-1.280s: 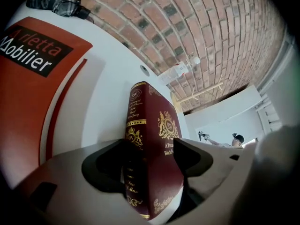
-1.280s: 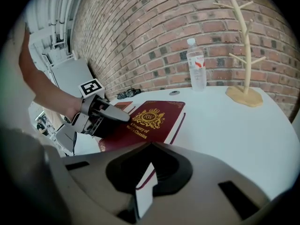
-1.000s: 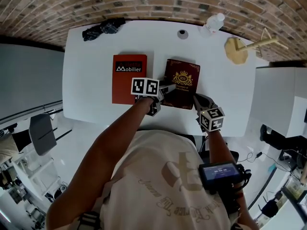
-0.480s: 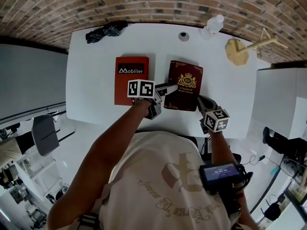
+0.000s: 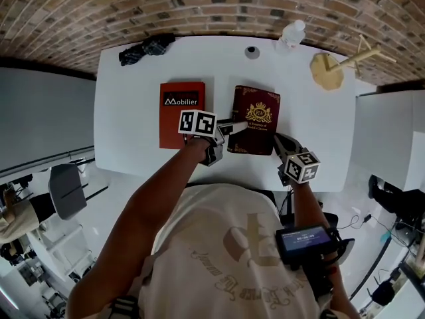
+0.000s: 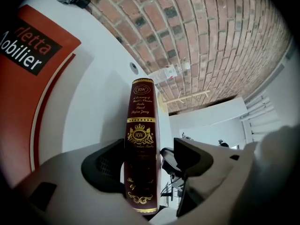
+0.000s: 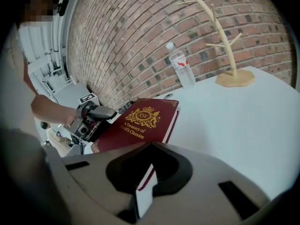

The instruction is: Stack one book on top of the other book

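A maroon book (image 5: 254, 119) with a gold crest lies on the white table (image 5: 129, 118), beside a red book (image 5: 181, 113) on its left. My left gripper (image 5: 226, 126) is open at the maroon book's spine (image 6: 142, 139). One jaw touches the spine and a gap shows on the other side. My right gripper (image 5: 282, 145) is shut on the near right corner of the maroon book (image 7: 140, 121), and its white page edge (image 7: 145, 191) shows between the jaws. In the right gripper view the left gripper (image 7: 101, 112) sits at the cover's far edge.
A plastic bottle (image 5: 292, 32), a wooden branch stand (image 5: 330, 70), a small round object (image 5: 252, 52) and a dark cloth (image 5: 147, 47) sit along the table's far side by the brick wall. A white cabinet (image 5: 392, 138) stands to the right, and a chair (image 5: 66, 190) on the left.
Almost nothing differs: both grippers stay at the maroon book and both books lie where they were. The head view has shifted slightly.
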Motion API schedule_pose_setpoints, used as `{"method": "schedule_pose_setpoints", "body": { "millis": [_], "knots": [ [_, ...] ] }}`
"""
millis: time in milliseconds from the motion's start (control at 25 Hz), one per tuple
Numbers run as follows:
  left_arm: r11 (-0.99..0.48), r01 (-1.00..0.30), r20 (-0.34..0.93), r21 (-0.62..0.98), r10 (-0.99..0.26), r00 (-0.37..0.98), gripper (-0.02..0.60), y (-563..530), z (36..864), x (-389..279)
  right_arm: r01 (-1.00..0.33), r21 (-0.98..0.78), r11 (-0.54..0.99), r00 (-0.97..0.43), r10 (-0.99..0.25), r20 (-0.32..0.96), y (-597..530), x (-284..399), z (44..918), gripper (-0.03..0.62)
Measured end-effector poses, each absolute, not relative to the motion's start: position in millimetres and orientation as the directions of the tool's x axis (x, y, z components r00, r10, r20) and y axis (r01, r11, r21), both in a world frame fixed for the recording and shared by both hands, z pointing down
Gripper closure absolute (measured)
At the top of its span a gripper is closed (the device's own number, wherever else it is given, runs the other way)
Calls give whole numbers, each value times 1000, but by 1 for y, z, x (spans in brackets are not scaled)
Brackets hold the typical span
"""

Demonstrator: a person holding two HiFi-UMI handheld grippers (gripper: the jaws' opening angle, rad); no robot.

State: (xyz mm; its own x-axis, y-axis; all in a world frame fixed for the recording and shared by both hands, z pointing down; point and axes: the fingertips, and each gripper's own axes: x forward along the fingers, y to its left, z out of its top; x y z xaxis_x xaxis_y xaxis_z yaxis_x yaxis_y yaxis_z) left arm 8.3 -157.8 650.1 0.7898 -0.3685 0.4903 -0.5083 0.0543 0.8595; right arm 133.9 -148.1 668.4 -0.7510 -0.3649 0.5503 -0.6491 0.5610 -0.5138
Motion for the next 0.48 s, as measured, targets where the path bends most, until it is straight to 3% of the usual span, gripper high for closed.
{"method": "schedule_pose_setpoints", "body": {
  "millis": [320,480],
  "knots": [
    [9,-422,410,907,-258,875,244,-151,644,30,-637,-541,549,-765,-366,530,-149,139,670,572],
    [-2,-457,444,890,-231,866,244,-150,652,43,-631,-545,552,-771,-364,522,-149,138,670,572]
  ]
}}
